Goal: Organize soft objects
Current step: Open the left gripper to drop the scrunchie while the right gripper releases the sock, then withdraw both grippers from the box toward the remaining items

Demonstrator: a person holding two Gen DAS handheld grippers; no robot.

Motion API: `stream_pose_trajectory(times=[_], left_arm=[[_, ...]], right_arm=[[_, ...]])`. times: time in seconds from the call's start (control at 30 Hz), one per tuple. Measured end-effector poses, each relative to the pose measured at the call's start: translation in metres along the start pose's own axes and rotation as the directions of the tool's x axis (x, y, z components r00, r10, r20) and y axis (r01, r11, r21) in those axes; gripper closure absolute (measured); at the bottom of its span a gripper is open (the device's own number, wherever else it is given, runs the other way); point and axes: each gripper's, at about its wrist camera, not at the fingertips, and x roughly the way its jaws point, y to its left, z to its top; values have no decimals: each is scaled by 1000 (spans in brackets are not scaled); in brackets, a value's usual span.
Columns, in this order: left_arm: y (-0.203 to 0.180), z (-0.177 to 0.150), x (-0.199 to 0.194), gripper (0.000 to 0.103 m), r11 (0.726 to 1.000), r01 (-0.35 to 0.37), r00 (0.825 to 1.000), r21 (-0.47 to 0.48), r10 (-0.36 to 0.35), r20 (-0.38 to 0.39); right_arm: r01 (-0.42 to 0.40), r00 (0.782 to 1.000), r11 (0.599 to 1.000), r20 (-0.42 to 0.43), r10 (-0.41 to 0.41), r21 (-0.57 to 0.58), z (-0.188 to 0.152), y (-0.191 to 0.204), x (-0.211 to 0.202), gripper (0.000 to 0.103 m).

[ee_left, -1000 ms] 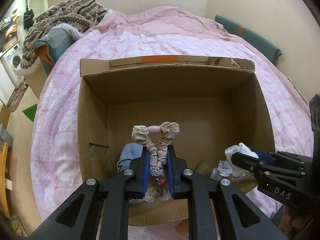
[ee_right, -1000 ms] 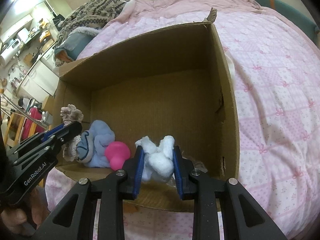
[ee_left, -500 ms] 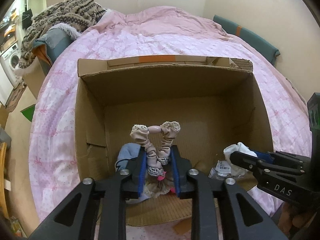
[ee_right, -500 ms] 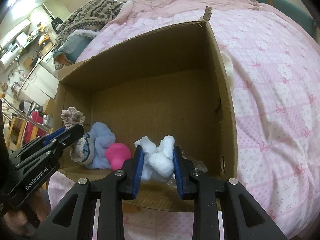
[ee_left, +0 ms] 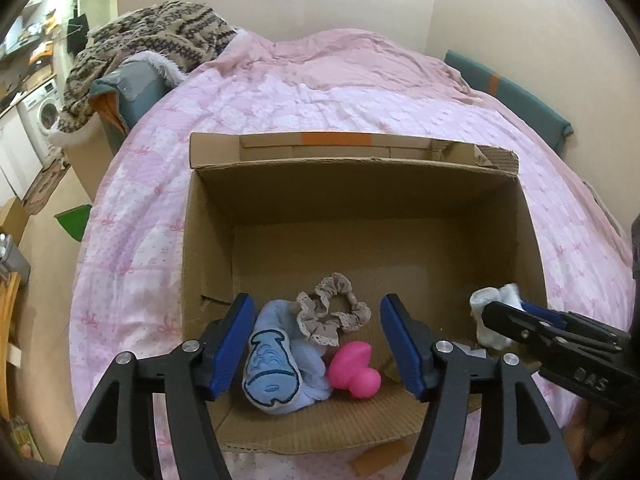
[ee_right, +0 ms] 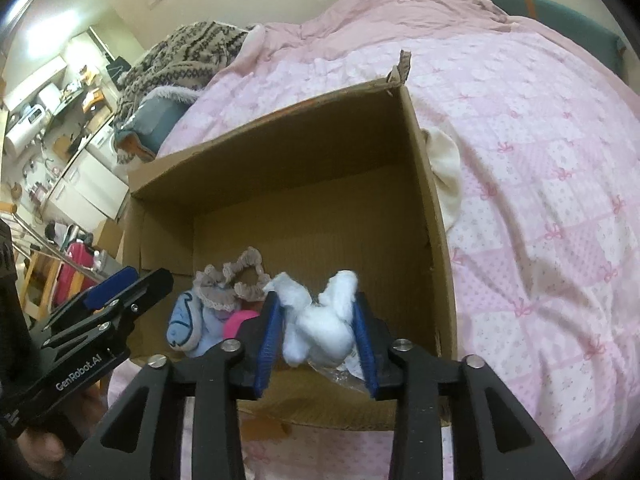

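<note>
An open cardboard box [ee_left: 208, 248] [ee_right: 424, 184] sits on the pink bed. Inside lie a beige lace scrunchie [ee_left: 332, 314] [ee_right: 232, 280], a light blue plush [ee_left: 276, 364] [ee_right: 186, 322] and a pink rubber toy [ee_left: 354, 366] [ee_right: 236, 322]. My left gripper [ee_left: 320, 344] is open and empty above the box's near left corner, the scrunchie lying loose below it; it also shows in the right wrist view [ee_right: 120, 288]. My right gripper [ee_right: 316, 326] is shut on a white cotton wad [ee_right: 320, 316] [ee_left: 490, 314] over the box's near right part.
The pink quilt [ee_left: 320, 92] [ee_right: 540, 160] surrounds the box. A cream cloth [ee_right: 444, 168] lies outside the box's right wall. A patterned knit blanket [ee_left: 148, 36] and grey cushion [ee_left: 132, 84] are piled at the far left. A teal headboard pad [ee_left: 508, 96] lines the right wall.
My left gripper has opened and let go of the scrunchie, which now lies in the box on the blue plush. My right gripper still holds the white wad.
</note>
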Motion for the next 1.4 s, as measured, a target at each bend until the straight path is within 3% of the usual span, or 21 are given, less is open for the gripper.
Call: stream_pose_trajectory(times=[0.03,0.13,0.23,0.43,0.77,1.03,1.4], left_arm=[[2,0,0,40,1000,1,1000,-7,-1,-2],[6,1,3,39,999,14,1000,-31,-15,-26],[12,0,5,39,998,11,999,-60,-14,-42],[22,3,-7,39,995,11,1000,-102,-13,-23],[38,-13,-48,39,992,-28,999,-124,25,-30],[42,-44,-66,39,991,-41,998,-127,34,-55],[41,-84,-59,39,989,-49,987,-141,26,-160]], right_arm=[[-2,1000,1000,11,2,0,0,0,-2,38],[-6,999,1000,38,6,-1,1,1,-8,34],[-12,998,1000,58,12,8,3,0,-13,34],[-49,977,998,209,40,38,8,-4,-47,33],[-97,967,992,245,73,86,0,-11,-78,33],[-94,982,988,176,71,126,-28,-10,-82,33],[-22,1000,986,-18,26,163,-77,-4,-60,33]])
